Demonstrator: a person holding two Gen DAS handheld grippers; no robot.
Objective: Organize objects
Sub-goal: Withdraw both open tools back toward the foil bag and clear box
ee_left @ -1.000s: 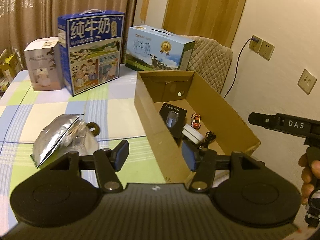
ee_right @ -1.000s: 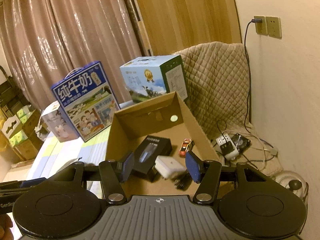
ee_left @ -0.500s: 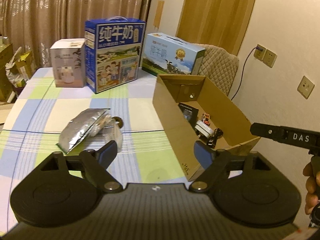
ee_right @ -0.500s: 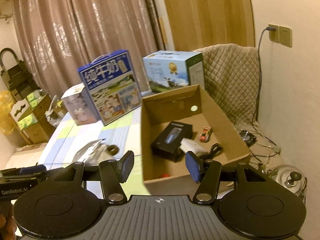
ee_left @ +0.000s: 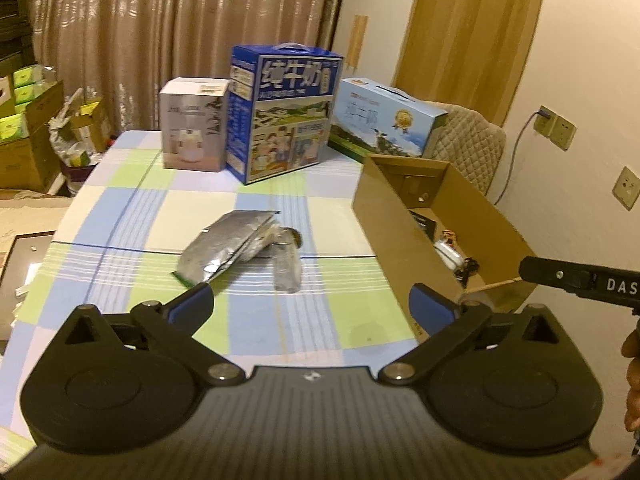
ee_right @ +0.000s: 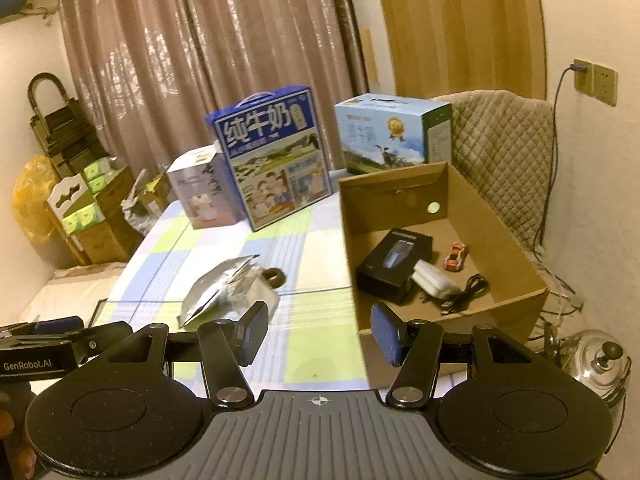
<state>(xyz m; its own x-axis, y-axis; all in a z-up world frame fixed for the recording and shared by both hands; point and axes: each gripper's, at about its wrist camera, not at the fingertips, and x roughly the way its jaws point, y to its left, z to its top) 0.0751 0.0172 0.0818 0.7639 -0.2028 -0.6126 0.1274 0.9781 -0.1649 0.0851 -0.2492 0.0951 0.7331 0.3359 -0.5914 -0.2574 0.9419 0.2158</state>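
Fingers (ee_left: 192, 307) of left gripper (ee_left: 312, 306) opening, empty; right gripper's (ee_left: 580, 282) rail apparently reads "DAS".

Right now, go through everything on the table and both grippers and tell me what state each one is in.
left gripper: jaws opening, nothing between them
right gripper: open, empty
cardboard box: open-topped, partly filled
black box: lying inside the cardboard box
toy car: inside it
white charger: inside it
foil pouch: lying flat on the table
dark blue milk carton: upright

Both my wrist cams sit just behind the claws, tilted down over the table (ee_left: 132, 216). They share the cardboard box (ee_right: 508, 248) and foil pouch (ee_left: 224, 246).
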